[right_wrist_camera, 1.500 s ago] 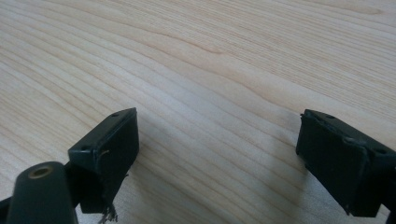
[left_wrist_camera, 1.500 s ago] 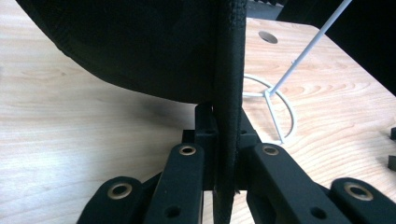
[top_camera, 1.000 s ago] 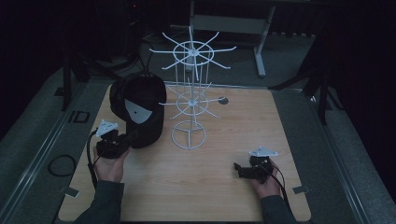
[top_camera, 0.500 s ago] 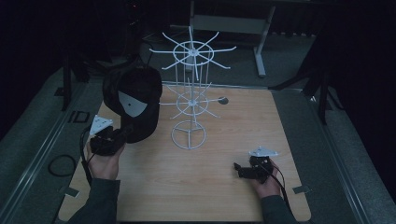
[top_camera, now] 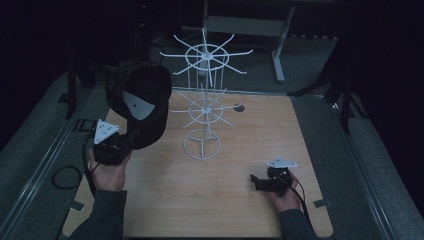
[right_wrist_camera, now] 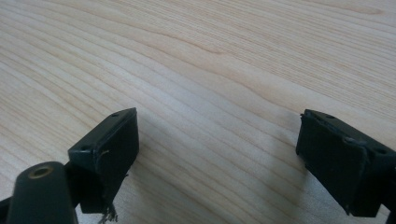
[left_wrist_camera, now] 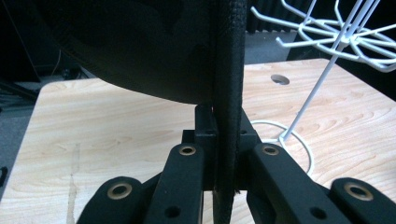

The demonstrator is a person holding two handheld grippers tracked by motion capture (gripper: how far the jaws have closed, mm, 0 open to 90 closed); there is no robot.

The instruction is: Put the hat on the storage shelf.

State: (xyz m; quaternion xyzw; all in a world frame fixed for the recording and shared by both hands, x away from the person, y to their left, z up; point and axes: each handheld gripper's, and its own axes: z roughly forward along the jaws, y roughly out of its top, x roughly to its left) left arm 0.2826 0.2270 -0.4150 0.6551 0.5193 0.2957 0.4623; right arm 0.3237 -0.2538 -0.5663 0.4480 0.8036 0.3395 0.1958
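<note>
Cap point(top_camera: 139, 102) has gone up and left off the table point(top_camera: 240, 150), left gripper point(top_camera: 131, 141) pinching its brim; soft and light, I'd keep holding there, right gripper point(top_camera: 256, 183) spread, idle

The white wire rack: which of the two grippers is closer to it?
Left. The left gripper, clamping a black cap, is just beside the white wire rack; the right gripper sits farther off, toward the table's near edge.

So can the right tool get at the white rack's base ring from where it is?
Probably yes: the right tool is open and empty, with bare table between it and the base ring. The cap hangs left, in the left tool.
</note>
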